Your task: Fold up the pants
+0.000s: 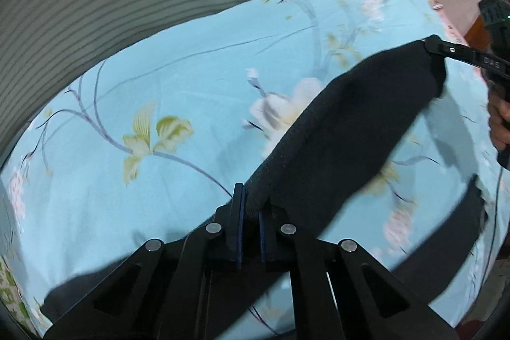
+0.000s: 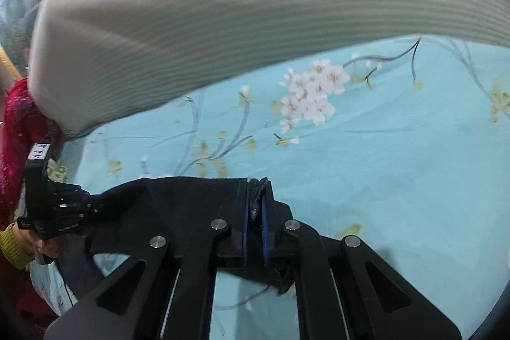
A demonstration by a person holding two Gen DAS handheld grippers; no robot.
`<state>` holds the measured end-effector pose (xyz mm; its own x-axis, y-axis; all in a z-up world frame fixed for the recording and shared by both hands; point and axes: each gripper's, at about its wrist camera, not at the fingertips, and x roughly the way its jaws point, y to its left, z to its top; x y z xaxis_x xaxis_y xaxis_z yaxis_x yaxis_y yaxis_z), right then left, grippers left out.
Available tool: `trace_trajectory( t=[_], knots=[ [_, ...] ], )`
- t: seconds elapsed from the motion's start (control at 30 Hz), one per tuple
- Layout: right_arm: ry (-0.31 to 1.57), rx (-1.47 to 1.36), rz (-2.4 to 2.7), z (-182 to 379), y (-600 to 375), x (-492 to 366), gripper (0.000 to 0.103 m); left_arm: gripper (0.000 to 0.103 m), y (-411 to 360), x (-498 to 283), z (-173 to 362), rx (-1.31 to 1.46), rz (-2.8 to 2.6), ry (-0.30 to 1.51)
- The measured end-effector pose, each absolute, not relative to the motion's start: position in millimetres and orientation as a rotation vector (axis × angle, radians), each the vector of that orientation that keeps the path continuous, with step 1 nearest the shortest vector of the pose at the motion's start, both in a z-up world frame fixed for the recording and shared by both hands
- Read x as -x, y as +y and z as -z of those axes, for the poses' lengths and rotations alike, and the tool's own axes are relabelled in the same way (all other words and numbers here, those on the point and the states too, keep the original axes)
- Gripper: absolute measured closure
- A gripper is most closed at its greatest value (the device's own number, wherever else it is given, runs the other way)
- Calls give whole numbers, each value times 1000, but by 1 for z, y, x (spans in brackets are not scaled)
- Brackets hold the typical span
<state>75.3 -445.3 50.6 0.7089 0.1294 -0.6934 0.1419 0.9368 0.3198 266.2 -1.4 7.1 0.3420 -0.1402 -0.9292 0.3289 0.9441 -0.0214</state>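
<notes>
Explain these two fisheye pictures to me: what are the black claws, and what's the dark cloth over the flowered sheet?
Each picture comes from a camera on a hand-held gripper, looking along its two fingers. The left gripper is shut on one end of the black pants. The right gripper is shut on the other end, so the edge hangs stretched between them above the blue floral sheet. In the left view you can see the right gripper at the far end, with the person's hand on it. The pale ribbed cloth lies behind on the sheet.
</notes>
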Motion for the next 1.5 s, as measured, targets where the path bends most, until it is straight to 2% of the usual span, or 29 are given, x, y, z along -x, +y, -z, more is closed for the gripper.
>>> trace_trajectory(
  t=[0.27,0.63,0.87,1.1,1.3,1.37,1.43,1.47,1.5],
  knots=[
    [784,-294,-15,-54,-427,1,96,98,-18,-177,-35,-129,383,1151],
    [790,-224,55,-36,-385,95,96,98,-39,-81,-27,-71,434,1146],
    [780,-166,100,-35,-365,140,96,98,-46,-56,-20,-46,452,1145],
    [865,-184,125,0,-361,162,96,97,-52,-41,7,-73,462,1209],
    [893,-202,146,14,-359,169,96,94,-55,-31,22,-78,442,1239],
    [901,-198,147,15,-358,170,96,89,-55,-29,24,-72,436,1245],
    [925,-211,158,15,-359,171,93,85,-54,-27,25,-65,429,1246],
    [936,-220,168,14,-360,172,86,82,-53,-26,24,-61,426,1245],
    [944,-234,185,12,-363,172,74,80,-52,-24,24,-56,417,1244]
  ],
)
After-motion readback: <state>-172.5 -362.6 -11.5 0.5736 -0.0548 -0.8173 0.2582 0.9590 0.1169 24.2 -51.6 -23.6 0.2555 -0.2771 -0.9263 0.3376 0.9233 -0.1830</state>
